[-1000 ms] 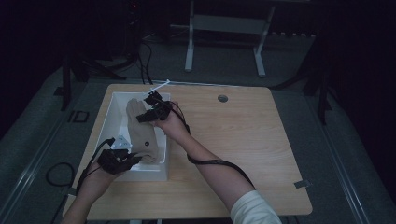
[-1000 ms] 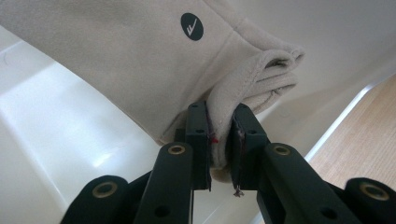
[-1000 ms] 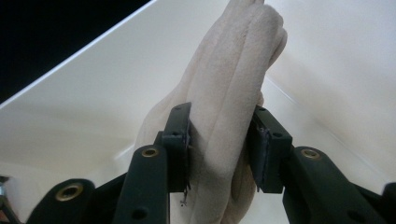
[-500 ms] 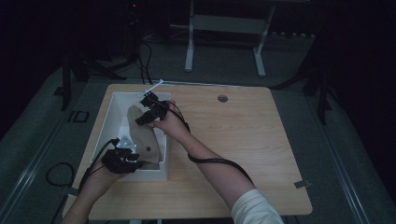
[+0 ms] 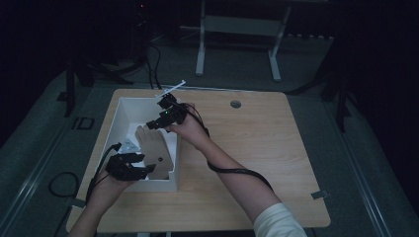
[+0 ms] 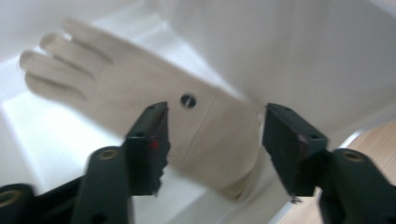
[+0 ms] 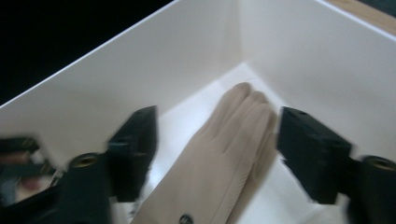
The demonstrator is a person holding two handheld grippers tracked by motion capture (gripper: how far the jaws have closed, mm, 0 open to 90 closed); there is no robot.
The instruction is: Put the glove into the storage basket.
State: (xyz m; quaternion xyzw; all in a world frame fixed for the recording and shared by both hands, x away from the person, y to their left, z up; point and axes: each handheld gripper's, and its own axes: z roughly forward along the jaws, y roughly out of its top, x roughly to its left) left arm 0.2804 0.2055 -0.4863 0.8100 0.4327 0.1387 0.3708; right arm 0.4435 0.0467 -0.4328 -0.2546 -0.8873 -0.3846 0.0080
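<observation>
Grippers spread over boxed glove

Left gripper (image 6: 212, 140) jaws stand apart around the beige glove's (image 6: 154, 102) cuff. Right gripper (image 7: 217, 154) gapes above its fingers. Glove lies inside the white box (image 5: 118, 118) on the wooden table (image 5: 276, 148).

left tongs (image 5: 147, 169) jaws spread, right tongs (image 5: 149, 124) jaws spread, forearms extended

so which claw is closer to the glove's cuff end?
Left. The left claw sits open right at the cuff of the beige glove, near the white box's front wall. The right claw is open above the fingertips, at the far end.
</observation>
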